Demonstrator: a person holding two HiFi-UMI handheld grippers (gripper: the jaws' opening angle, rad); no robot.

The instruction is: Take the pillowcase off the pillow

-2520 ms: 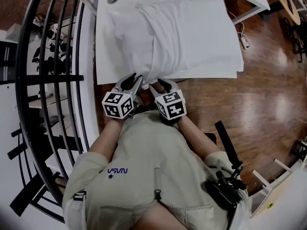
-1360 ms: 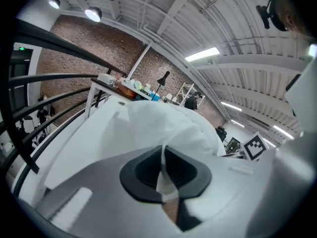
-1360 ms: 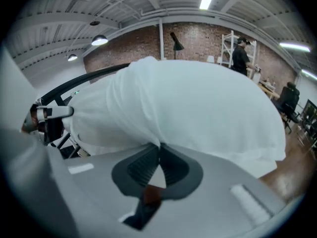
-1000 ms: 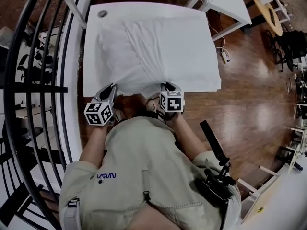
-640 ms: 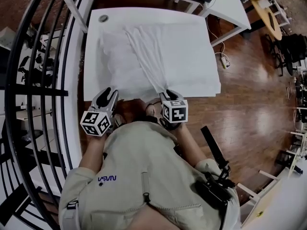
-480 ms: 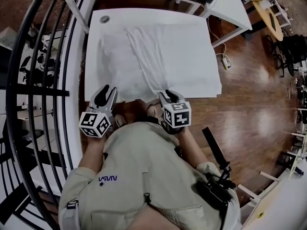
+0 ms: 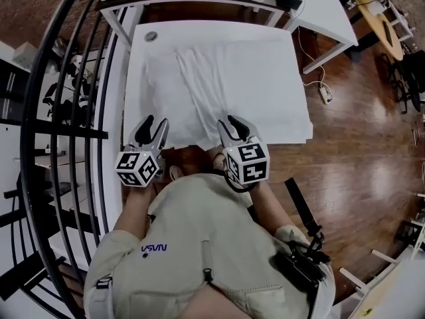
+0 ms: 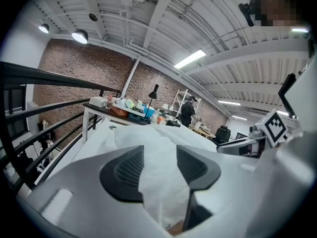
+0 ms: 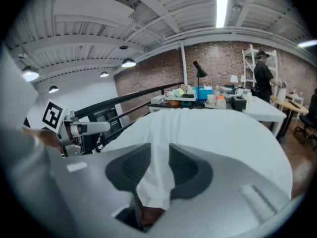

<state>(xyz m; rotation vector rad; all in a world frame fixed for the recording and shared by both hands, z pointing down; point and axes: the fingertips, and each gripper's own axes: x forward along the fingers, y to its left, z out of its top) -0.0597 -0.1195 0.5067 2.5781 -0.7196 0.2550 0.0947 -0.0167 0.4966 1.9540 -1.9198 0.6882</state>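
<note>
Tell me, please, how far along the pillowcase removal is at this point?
Done: nothing visible; the pillowcase looks still on, bunched into a ridge, on the white table. In hand: nothing; left gripper and right gripper have just been opening, cloth between jaws unpinched. Remaining: regrip, pull it off.

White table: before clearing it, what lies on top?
A creased white fabric pillowcase covers most of the white table; a round grey disc sits at one corner. Any pillow inside is hidden.

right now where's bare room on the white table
Bare white table shows left of the white pillow, by the black railing, and along the far edge beside the round grey disc. Near edge crowded: left gripper and right gripper, jaws just opened, pillowcase between.
</note>
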